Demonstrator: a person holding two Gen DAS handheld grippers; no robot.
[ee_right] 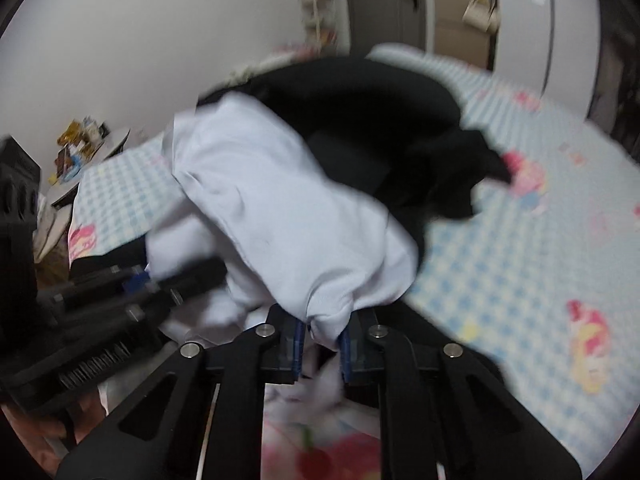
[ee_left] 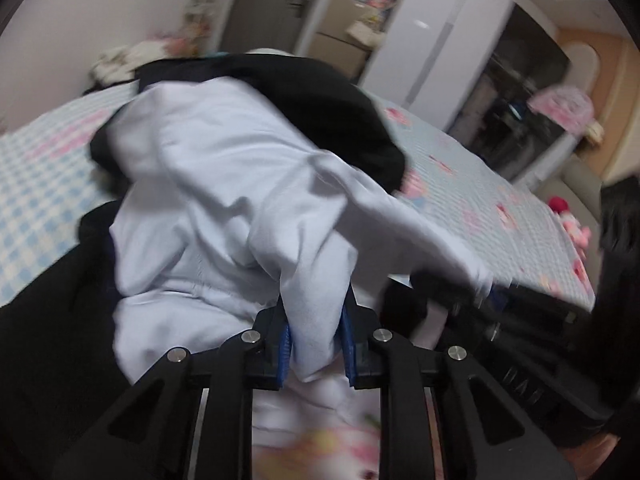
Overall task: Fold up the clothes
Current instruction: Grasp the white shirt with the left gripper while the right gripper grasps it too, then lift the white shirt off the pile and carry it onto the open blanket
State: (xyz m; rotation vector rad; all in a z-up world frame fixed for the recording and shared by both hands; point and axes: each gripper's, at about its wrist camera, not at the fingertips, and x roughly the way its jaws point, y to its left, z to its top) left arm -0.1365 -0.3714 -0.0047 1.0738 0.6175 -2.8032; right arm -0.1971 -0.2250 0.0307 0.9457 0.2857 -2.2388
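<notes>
From your left wrist, the left claw [ee_left: 316, 336] is clamped on a bunched edge of the white garment [ee_left: 224, 184], which lies heaped on the bed [ee_left: 480, 196] over a black garment [ee_left: 328, 104]. No fold shows yet; nearly all the folding is left.

From your right wrist, the right claw [ee_right: 323, 340] pinches another edge of the same white garment [ee_right: 280, 200]. The black garment [ee_right: 380, 120] beneath could drag along, and your left claw [ee_right: 136, 280] sits close beside, crowding the lift.
</notes>
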